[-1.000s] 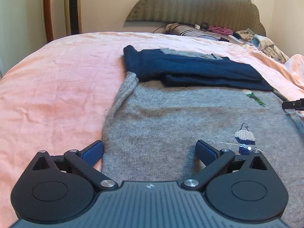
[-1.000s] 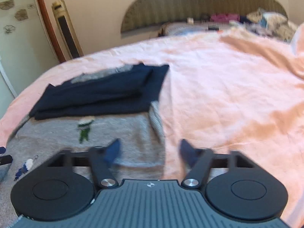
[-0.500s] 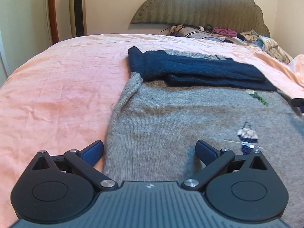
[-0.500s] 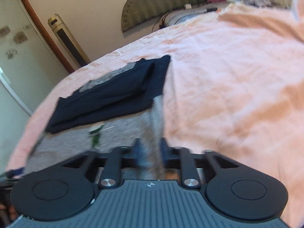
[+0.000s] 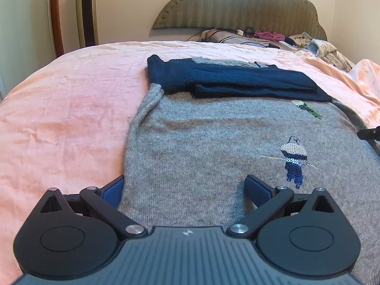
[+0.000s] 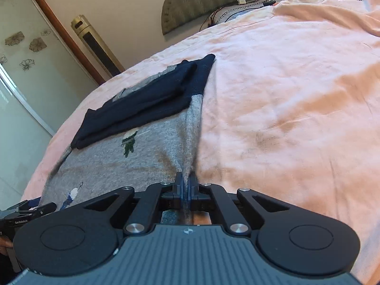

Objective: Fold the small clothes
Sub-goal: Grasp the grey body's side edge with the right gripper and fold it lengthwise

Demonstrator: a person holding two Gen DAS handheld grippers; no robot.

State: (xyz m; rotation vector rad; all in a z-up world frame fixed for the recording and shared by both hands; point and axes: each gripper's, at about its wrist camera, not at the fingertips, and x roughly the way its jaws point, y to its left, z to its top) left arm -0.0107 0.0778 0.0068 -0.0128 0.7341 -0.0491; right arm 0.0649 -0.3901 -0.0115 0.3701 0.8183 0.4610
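A grey knit sweater with sequin figures lies flat on the pink bedspread, its navy sleeves folded across the upper part. My left gripper is open, its fingers straddling the sweater's near left hem corner. In the right wrist view the same sweater lies to the left, and my right gripper is shut on the sweater's right side edge, which is pinched into a raised ridge. The right gripper's tip also shows at the left wrist view's right edge.
The pink bedspread spreads wide to the left and, in the right wrist view, to the right. A pile of clothes and cables lies by the headboard. A tower fan stands by the wall.
My right gripper has closed on the sweater's right edge and tilted, pulling the edge into a ridge. My left gripper has stayed open at the hem, drifting slightly.
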